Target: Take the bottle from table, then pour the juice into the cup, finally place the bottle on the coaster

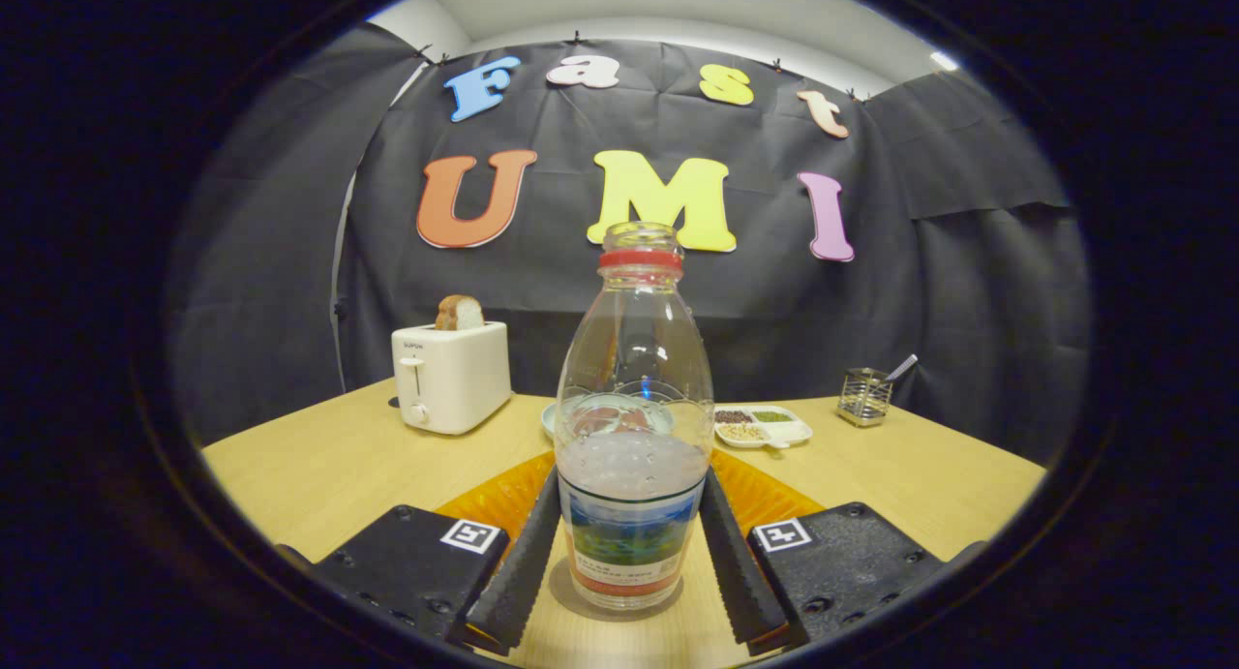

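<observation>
A clear bottle (634,379) with a red neck ring and no cap stands upright on the wooden table (319,466). It holds pale liquid up to about a third, above a colourful label. My gripper (631,480) has the bottle between its fingers (528,553), which lie against both sides at label height. The bottle's base rests on the table over a round grey patch. An orange ribbed mat (494,500) lies just beyond the fingers, partly hidden by the bottle. A pale blue dish (552,419) sits behind the bottle and shows partly through the glass.
A white toaster (450,374) with a slice of bread in it stands at the back left. A white divided dish of seeds (765,427) and a wire holder (863,396) with a utensil sit at the back right.
</observation>
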Available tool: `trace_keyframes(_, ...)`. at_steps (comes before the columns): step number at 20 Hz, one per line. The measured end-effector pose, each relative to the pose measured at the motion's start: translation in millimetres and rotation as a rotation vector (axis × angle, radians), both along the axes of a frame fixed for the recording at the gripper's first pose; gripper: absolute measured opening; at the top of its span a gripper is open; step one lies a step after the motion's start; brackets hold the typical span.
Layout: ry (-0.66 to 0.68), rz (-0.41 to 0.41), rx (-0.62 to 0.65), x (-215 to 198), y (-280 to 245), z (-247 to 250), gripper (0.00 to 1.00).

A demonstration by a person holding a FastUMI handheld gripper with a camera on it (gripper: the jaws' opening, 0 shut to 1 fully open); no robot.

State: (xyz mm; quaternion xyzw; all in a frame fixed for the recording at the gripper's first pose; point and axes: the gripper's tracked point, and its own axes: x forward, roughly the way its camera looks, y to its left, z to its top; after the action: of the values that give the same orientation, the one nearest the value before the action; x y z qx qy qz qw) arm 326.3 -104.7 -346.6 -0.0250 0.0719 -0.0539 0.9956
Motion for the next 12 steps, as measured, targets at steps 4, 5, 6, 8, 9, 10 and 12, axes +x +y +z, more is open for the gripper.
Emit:
trace_keyframes(4,-0.009,0.01,-0.004,1,3,0,0.84)
trace_keyframes(5,-0.005,0.015,-0.004,0,4,0,0.85)
trace_keyframes(6,-0.001,0.02,-0.004,-2,6,2,0.88)
trace_keyframes(8,0.004,0.025,-0.017,-6,7,10,0.94)
trace_keyframes(9,0.011,0.022,-0.026,-11,6,14,0.95)
trace_keyframes(10,0.009,0.017,-0.029,-17,5,22,0.97)
trace_keyframes(12,-0.007,0.01,-0.022,-31,3,43,0.98)
